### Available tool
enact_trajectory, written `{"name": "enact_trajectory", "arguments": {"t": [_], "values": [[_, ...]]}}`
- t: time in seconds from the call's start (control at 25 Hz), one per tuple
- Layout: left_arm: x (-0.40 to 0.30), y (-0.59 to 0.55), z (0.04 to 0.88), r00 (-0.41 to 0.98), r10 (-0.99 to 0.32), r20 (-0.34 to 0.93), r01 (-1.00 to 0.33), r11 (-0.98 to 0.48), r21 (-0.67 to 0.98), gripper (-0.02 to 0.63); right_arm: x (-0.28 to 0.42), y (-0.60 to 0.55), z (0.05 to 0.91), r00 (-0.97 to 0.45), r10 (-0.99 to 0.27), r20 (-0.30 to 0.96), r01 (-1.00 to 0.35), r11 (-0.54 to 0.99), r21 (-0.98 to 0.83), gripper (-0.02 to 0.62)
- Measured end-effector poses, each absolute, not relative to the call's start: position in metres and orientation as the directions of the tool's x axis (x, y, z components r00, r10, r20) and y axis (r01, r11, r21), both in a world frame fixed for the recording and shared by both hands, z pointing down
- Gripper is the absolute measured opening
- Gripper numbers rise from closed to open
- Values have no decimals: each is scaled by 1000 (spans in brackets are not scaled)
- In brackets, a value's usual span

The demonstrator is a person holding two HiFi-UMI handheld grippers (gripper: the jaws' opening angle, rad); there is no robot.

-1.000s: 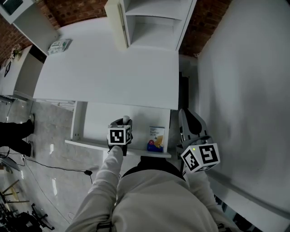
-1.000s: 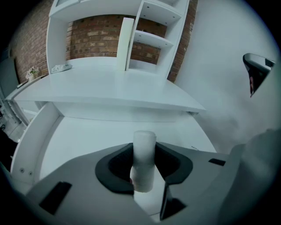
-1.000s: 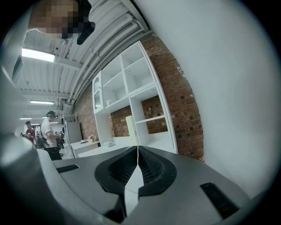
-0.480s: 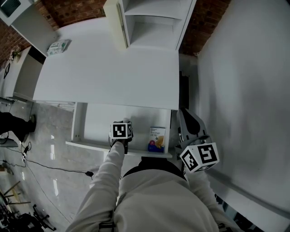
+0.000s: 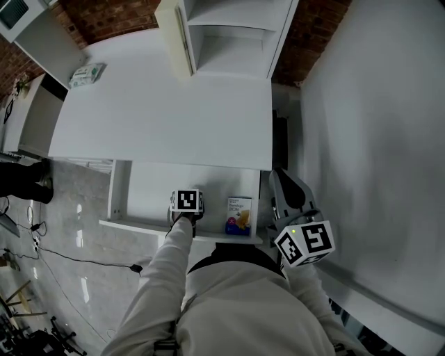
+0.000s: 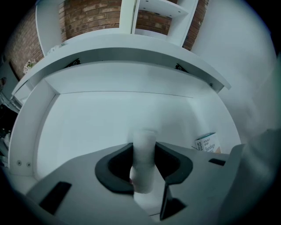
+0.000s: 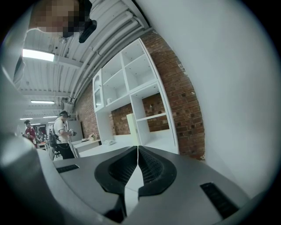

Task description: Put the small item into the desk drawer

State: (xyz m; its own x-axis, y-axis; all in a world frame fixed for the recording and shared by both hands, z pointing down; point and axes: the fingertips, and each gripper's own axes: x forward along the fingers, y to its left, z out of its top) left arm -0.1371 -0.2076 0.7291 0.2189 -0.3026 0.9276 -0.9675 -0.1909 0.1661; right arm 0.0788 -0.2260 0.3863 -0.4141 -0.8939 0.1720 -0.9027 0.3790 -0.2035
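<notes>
Item [image 6: 144, 165], small white cylinder, clamped between jaws of left hand-held gripper [image 6: 144, 148], held over open drawer [image 5: 148, 189] under the table [image 5: 160, 111]. Printed box [image 5: 238, 215] lies in drawer's right part, apart from it. Right hand-held gripper [image 7: 137, 154] beside drawer, jaws closed together, empty.

A pale packet [image 5: 87, 72] lies well left of the white shelf unit [image 5: 233, 42], before a brick wall [image 5: 111, 17].

The drawer [image 5: 149, 191] floor lies bare at left and middle; a box [image 5: 238, 215] stands at its right end. The tabletop [image 5: 160, 118] overhangs the drawer's back, blocking entry from above there.
</notes>
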Motion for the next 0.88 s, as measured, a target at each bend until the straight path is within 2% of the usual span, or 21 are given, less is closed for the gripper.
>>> {"name": "enact_trajectory", "arguments": {"t": [0.28,0.44,0.56,0.88], "values": [[-134,-208,734,238,-293,926,-962,-200,184,152,78,-227,387,-422,-890,175,-899,385,-209,29],[-132,-208,718,250,-290,924,-961,-188,201,204,76,-228,387,-436,-883,175,-893,399,-210,29],[-136,-213,711,236,-334,913,-967,-173,187,230,75,-228,389,-444,-878,177,-888,405,-218,29],[-142,-232,654,266,-492,829,-961,-207,186,229,76,-226,392,-447,-876,178,-884,404,-234,29]]}}
